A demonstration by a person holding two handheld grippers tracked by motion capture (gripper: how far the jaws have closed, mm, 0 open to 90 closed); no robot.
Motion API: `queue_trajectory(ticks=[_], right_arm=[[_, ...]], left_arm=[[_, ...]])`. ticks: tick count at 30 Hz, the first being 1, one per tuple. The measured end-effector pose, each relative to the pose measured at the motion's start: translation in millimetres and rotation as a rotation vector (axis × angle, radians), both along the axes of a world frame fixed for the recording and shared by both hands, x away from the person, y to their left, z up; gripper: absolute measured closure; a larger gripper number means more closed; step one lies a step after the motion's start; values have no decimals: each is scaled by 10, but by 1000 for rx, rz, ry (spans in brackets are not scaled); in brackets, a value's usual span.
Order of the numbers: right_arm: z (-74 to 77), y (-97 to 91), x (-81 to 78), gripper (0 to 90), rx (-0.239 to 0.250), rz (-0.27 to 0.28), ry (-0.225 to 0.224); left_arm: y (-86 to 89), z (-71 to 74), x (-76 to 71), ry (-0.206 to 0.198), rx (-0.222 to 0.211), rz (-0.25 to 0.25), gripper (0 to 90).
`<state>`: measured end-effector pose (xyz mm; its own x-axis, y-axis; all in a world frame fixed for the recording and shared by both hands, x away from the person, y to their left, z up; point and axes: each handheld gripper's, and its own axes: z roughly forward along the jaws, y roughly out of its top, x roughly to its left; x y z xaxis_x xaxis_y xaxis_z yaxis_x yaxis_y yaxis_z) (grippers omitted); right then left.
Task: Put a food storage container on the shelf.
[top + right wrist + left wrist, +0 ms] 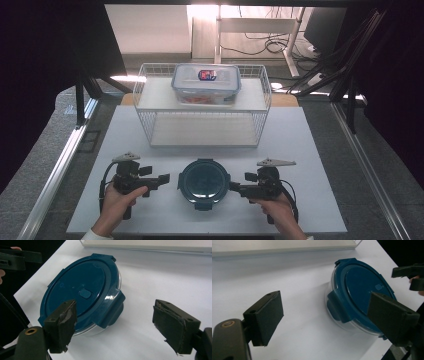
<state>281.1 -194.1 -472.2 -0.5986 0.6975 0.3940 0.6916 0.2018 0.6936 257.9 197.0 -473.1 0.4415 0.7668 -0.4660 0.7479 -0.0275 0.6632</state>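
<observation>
A round clear container with a dark blue clip-on lid (204,182) sits on the white table near its front edge. My left gripper (165,179) rests just left of it and my right gripper (234,187) just right of it, both pointing inward. In the left gripper view the jaws stand wide apart, the gripper (327,315) open, with the container (359,287) ahead and to the right, untouched. In the right gripper view the gripper (118,325) is also open, and the container (80,292) lies ahead to the left, its side clip between the jaws' line.
A white wire rack (150,102) with two shelves stands at the back of the table. On its top shelf sits a rectangular clear box with a blue-rimmed lid (206,82). The white table (310,150) has bare surface around the round container. Dark floor lies beyond the edges.
</observation>
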Motion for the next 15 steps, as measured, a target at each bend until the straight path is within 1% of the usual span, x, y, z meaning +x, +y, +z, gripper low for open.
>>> queue_trajectory(ticks=[2,3,4,5,7,8,9,10,11,13,14,15], right_arm=[[-21,30,18,188,21,-9,26],[-33,46,26,184,21,-11,35],[-45,63,36,181,18,-13,40],[-56,77,47,179,17,-14,45],[-86,105,83,173,20,-15,64],[-101,116,102,170,28,-17,80],[-146,139,145,159,36,-11,110],[-146,139,145,159,36,-11,110],[-167,147,161,155,38,-13,119],[-205,159,191,148,42,-19,140],[-235,169,213,144,55,-26,158],[-247,175,223,143,65,-23,171]], left_arm=[[-47,-33,75,38,-42,-15,117],[-75,-47,111,55,-63,-23,115],[-99,-56,135,65,-75,-32,115],[-130,-68,166,73,-80,-41,115],[-188,-109,215,96,-90,-44,116],[-215,-138,242,111,-92,-50,116],[-252,-175,272,129,-100,-50,116],[-252,-175,272,129,-100,-50,116],[-263,-189,281,136,-108,-53,116],[-289,-237,302,161,-119,-64,114],[-295,-265,310,173,-128,-69,108],[-294,-328,331,205,-171,-78,105]])
